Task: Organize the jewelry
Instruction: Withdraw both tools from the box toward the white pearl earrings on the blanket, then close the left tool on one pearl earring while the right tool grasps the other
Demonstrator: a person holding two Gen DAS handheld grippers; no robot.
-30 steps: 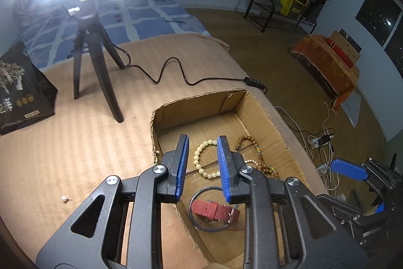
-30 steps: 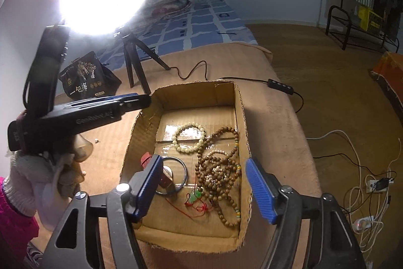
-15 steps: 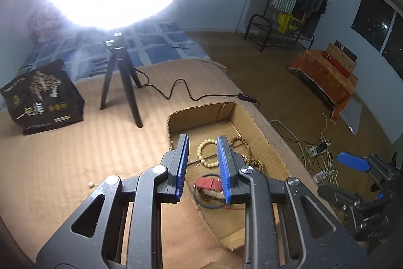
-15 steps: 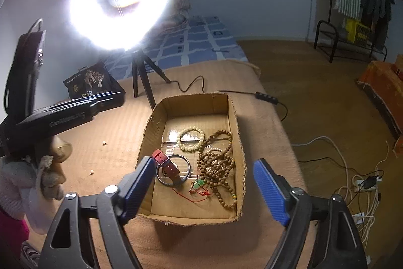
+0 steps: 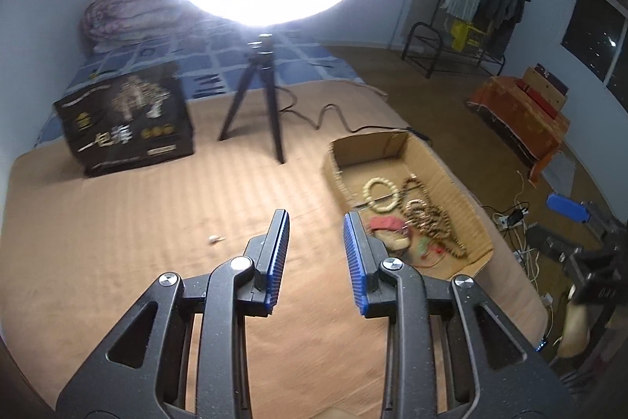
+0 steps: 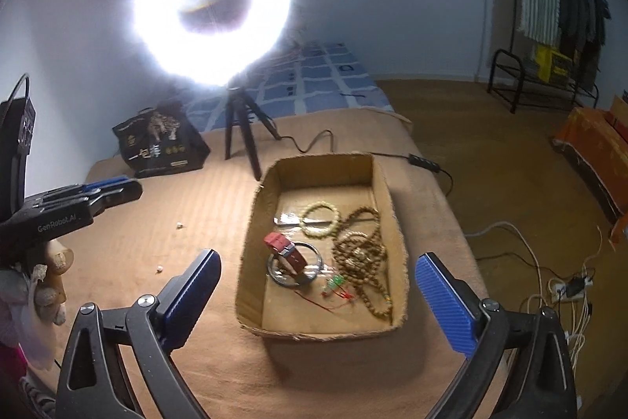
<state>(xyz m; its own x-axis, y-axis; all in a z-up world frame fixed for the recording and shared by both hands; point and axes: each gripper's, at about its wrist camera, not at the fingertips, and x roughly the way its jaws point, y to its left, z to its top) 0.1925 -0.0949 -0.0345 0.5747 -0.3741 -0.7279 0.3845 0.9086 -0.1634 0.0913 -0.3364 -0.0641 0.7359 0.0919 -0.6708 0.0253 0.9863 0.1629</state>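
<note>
Change: your left tongs (image 5: 316, 258) have pulled back and up from the box (image 6: 386, 191); a second ago they hung right over the cream bracelet, now they sit over bare blanket, left of the box.
Left tongs: partly open, a clear gap between the blue pads, nothing in them.
Right tongs (image 6: 322, 297): spread wide and empty, backed off too, framing the near end of the box from above.
Jewelry: all of it lies in the box. The cream bracelet (image 6: 320, 220) is at the far middle, the brown bead strands (image 6: 363, 258) are heaped on the right, the red strap (image 6: 286, 252) lies across a metal bangle (image 6: 294, 264) near the left wall, and a small green charm on red cord (image 6: 335, 285) sits near the front.
Loose bits: two pale specks (image 6: 179, 225) rest on the blanket (image 6: 196, 203) left of the box; too small to tell what they are.
Meaning: both tongs leaving empty with everything boxed reads as the sorting being done, or close to it. If those specks are beads or studs, they look like the only pieces left out.
Surroundings: the ring light (image 6: 212, 2) on its tripod and a black bag (image 6: 161, 144) stand at the far end of the bed.
</note>
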